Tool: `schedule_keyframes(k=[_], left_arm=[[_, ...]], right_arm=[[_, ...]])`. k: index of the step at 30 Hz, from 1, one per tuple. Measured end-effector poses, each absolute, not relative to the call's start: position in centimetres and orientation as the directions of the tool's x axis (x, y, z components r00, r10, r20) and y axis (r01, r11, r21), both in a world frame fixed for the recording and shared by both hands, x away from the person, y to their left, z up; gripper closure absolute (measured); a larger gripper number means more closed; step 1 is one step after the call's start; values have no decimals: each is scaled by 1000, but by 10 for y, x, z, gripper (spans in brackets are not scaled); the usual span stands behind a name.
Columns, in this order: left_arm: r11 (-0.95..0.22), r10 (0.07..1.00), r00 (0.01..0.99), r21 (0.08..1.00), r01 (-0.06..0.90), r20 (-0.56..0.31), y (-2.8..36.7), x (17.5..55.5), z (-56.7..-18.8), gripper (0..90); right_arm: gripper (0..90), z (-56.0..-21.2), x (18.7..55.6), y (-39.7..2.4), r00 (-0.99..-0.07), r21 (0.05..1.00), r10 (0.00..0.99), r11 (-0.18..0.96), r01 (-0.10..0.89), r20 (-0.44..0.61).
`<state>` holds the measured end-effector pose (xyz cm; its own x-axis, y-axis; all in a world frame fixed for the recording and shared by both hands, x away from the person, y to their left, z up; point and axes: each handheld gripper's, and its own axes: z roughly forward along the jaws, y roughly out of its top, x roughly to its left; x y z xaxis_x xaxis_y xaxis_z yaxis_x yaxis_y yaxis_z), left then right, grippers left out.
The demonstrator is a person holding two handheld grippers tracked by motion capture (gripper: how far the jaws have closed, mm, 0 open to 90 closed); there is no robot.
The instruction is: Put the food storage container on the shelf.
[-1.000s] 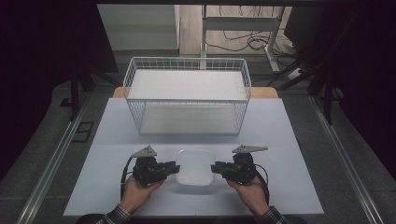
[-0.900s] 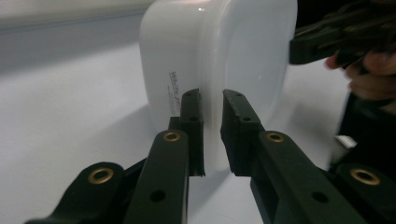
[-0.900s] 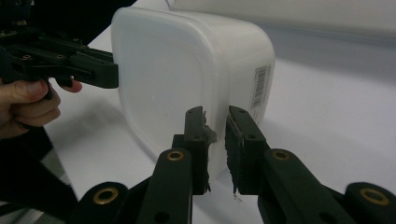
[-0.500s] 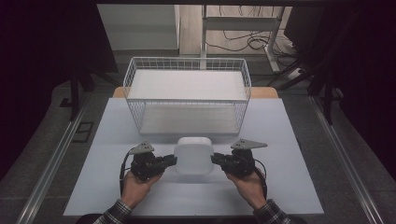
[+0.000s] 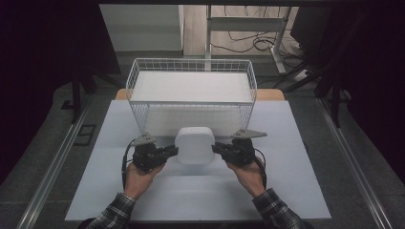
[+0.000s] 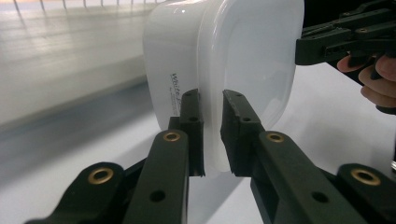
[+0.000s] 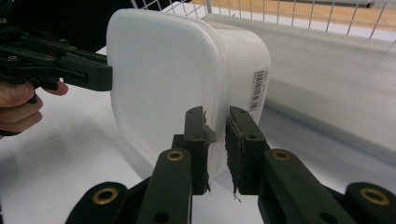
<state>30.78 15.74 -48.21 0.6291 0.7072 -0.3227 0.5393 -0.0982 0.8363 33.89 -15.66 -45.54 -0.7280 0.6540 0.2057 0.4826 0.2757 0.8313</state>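
Note:
A white plastic container (image 5: 193, 144) with rounded corners hangs above the table between my two grippers, its broad flat face turned up toward the high view. My left gripper (image 5: 174, 150) is shut on its left rim, and the left gripper view shows the jaws pinching the rim of the container (image 6: 224, 70) at my left gripper (image 6: 212, 98). My right gripper (image 5: 215, 147) is shut on the opposite rim. In the right gripper view my right gripper (image 7: 215, 114) clamps the edge of the container (image 7: 163, 79), which bears a barcode label on its side.
A white wire basket (image 5: 191, 62) stands just beyond the container, with a white slab inside. The table (image 5: 286, 181) has a pale sheet over it. Dark floor, metal rails and cables surround it.
The container has risen from lying flat on the table and moved forward toward the basket. Both grippers went up and forward with it, still shut on its rims.

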Motion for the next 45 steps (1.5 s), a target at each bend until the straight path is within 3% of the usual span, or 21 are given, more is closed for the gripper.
schedule_keyframes(k=[17, 33, 45], left_arm=[[-90, 749, 591, 837, 539, -300, 149, 358, -489, 796], [-72, 763, 552, 805, 589, -336, 149, 367, -500, 792], [-41, 787, 529, 828, 559, -318, 149, 385, -504, 690]], right_arm=[[770, -469, 392, -153, -681, 829, 701, 240, 505, 211], [762, -482, 407, -148, -667, 798, 708, 252, 548, 234], [680, -478, 423, -136, -661, 820, 722, 241, 519, 206]])
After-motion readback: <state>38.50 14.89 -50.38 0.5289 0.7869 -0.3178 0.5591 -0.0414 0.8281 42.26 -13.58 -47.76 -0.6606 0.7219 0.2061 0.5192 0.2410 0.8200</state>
